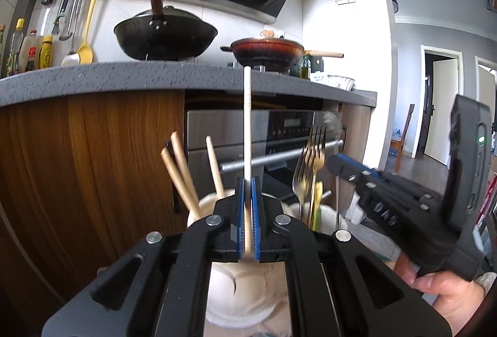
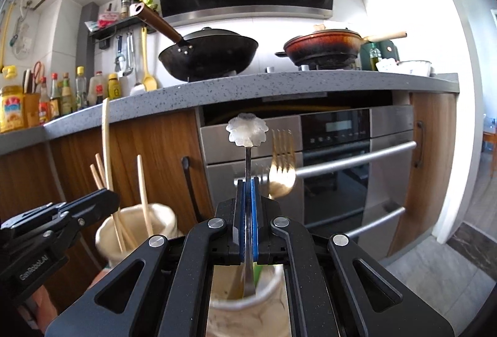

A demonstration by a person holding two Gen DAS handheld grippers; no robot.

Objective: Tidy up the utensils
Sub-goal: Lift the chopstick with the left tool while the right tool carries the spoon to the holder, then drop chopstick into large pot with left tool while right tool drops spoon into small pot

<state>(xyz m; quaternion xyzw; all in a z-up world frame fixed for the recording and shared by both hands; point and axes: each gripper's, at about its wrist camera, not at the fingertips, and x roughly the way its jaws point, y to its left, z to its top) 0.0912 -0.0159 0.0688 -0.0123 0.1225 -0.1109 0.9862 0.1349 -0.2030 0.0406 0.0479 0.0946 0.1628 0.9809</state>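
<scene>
Chopstick [image 1: 247, 131] upright, pinched in left gripper [image 1: 247, 181], over cream holder [image 1: 211, 203] already carrying three sticks. Right gripper [image 2: 248, 181] clamps flower-ended utensil [image 2: 247, 131] over second holder [image 2: 248, 299]; gold fork [image 2: 282, 169] stands just beside. Behind holders: oven [image 2: 335, 156]. Above oven: black wok [image 2: 211, 54] on grey counter [image 2: 310, 82].
</scene>
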